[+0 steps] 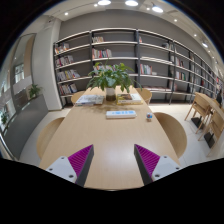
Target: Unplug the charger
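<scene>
Standing apart and empty, hand-held gripper (110,160) faces one power strip (121,114) and one potted plant (111,77) beyond on worktop (100,135); charger indistinct.

We see our tongs (112,165) at the frame's lower middle: two pale grey fingers, each faced inside with a ribbed magenta pad (80,160).

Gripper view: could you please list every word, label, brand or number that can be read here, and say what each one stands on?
None can be read.
Book spines on the shelves: too small to read.
Power strip on the table: no legible marking.
Items beside the potted plant: too blurred to read.
The gripper stands open over the table, holding nothing; its pads bear no text.
</scene>
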Available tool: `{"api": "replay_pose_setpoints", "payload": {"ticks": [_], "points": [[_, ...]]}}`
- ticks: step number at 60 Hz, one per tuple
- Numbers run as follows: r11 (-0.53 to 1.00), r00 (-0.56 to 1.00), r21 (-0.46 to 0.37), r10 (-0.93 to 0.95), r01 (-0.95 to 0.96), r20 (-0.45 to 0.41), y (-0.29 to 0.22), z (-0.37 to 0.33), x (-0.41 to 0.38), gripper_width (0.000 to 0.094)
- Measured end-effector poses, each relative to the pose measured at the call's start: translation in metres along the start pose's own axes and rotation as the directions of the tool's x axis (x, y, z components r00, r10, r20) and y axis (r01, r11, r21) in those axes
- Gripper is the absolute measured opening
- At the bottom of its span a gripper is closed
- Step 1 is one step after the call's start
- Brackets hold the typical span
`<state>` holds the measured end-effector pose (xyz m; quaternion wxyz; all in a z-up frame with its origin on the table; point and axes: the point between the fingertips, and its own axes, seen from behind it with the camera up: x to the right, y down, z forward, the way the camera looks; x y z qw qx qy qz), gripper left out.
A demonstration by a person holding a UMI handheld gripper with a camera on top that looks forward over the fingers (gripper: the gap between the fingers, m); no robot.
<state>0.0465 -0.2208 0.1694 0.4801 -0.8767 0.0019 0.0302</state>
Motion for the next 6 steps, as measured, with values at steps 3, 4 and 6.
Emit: {"api": "replay_pose_setpoints", "payload": {"ticks": [3, 4, 6], "points": [[1.0, 1.0, 0.003, 0.003, -0.003, 0.002, 0.0004, -0.0003, -0.0006, 0.0808], [1.0, 1.0, 0.003, 0.004, -0.004, 0.005, 0.0003, -0.0006, -0.001, 0.0808], [1.0, 1.0, 0.003, 0.006, -0.006, 0.009, -0.0006, -0.0007, -0.0014, 0.0807]]}}
